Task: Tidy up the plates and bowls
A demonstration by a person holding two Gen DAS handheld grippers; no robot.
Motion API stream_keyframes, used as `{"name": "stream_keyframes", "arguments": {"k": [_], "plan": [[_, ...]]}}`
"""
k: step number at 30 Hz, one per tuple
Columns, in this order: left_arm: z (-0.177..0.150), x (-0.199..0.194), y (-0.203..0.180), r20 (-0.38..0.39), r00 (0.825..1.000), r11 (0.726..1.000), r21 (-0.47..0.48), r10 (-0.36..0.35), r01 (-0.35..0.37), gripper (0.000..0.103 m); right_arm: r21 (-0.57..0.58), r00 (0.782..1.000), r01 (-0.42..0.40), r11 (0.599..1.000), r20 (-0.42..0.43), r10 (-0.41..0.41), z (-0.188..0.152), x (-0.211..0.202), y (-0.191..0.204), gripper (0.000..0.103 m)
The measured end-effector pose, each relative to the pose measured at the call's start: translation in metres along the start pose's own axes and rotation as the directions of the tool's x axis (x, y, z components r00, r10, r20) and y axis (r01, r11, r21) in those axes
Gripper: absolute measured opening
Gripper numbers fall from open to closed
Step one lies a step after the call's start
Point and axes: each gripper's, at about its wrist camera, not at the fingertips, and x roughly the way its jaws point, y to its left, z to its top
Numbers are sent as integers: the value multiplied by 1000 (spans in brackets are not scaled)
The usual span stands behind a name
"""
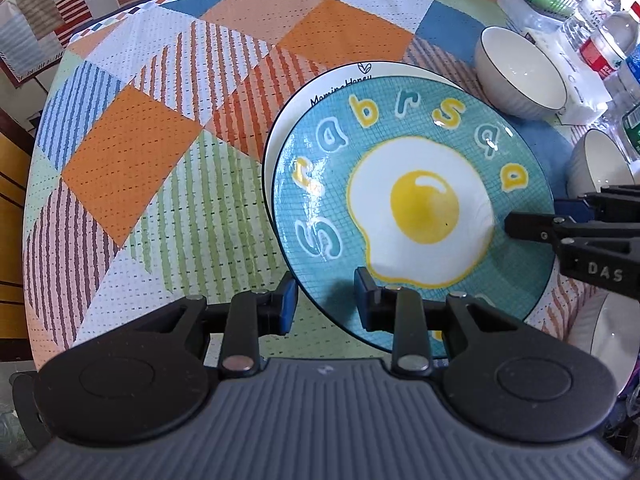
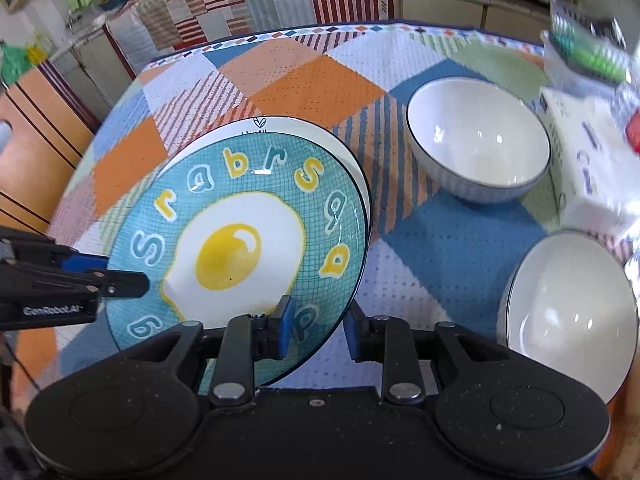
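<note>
1. Plates are stacked: the egg plate (image 2: 240,248) sits on the white plate (image 2: 304,126), mid-table (image 1: 132,152).
2. Left gripper (image 1: 326,304) straddles the egg plate's near-left rim, jaws parted, not pinching.
3. Right gripper (image 2: 318,330) straddles its near-right rim, also parted, gripping nothing.
4. Far bowl (image 2: 480,140) and near bowl (image 2: 568,312), at right, remain unstacked.

Teal fried-egg plate (image 2: 248,240) stacked on white plate (image 2: 320,130), checked cloth (image 2: 304,76). Right gripper (image 2: 318,330) straddles teal rim, pads apart. Two white bowls (image 2: 478,140) (image 2: 568,312) to the right.
</note>
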Motion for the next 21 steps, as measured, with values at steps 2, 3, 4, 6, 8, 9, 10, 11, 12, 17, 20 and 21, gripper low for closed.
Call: {"name": "stream_keyframes", "arguments": {"k": [2,3,4,6,8,9,10,11,12,17,20,21], "plan": [[2,2,0,2,1000,1000,-5,10,-10,28,-13,1000,24,1000,6,-24,2,3,3,34],[2,3,-1,5,1000,1000,-6,15,-15,29,-19,999,35,999,7,-35,3,4,3,34],[2,3,-1,7,1000,1000,-8,19,-19,29,-23,999,43,999,10,-43,3,5,4,34],[2,4,-1,8,1000,1000,-17,20,-19,29,-35,998,54,998,21,-54,3,5,5,35],[3,6,0,10,1000,999,-33,19,-18,29,-51,997,69,996,35,-67,2,6,7,35],[2,6,0,11,1000,999,-38,21,-21,28,-61,996,79,995,40,-77,2,6,9,35],[2,8,0,14,1000,999,-39,26,-25,29,-77,995,94,993,46,-90,2,7,11,35],[2,8,1,21,999,999,-46,28,-27,29,-95,993,112,989,59,-106,0,8,13,36],[1,9,1,25,999,998,-56,29,-28,29,-109,990,126,986,82,-117,-1,8,16,37],[-7,0,-3,55,997,996,-73,57,-53,28,-120,981,146,982,146,-128,-5,-3,19,36],[-13,-15,-10,71,996,997,-60,59,-55,28,-108,979,121,987,178,-101,-6,-26,17,36],[-16,-22,-12,81,995,997,-54,56,-52,29,-107,978,114,988,188,-92,-6,-34,17,36]]}}
